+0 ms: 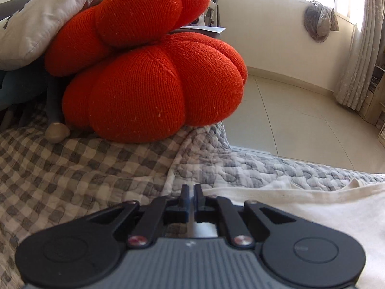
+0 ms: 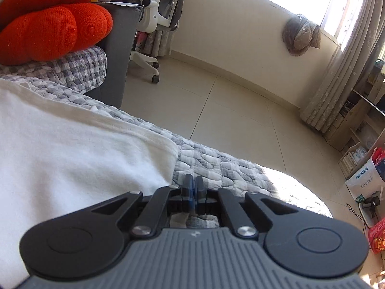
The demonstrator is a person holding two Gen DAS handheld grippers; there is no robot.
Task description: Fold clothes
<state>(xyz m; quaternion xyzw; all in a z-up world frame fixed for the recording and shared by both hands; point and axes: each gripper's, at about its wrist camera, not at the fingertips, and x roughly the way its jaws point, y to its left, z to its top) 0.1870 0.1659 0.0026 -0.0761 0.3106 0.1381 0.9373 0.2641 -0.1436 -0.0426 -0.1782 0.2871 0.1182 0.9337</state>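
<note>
Underneath everything runs the checked quilt [image 1: 72, 168], with a white garment [image 2: 60, 144] lying flat on it between the two tools and an orange cushion [image 1: 149, 91] well beyond. Its near edge looks doubled over, though the view is too low to be sure. The left gripper [image 1: 191, 190] rests at its left edge, the right gripper [image 2: 192, 180] at its right corner. Both have fingers pressed nearly together, apparently on nothing. Any further fold wants both edges taken level.

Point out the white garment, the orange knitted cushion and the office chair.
white garment [image 2: 72, 149]: right wrist view, flat middle of the cloth.
orange knitted cushion [image 1: 154, 84]: left wrist view, front lobe.
office chair [image 2: 163, 2]: right wrist view, white backrest frame.
</note>
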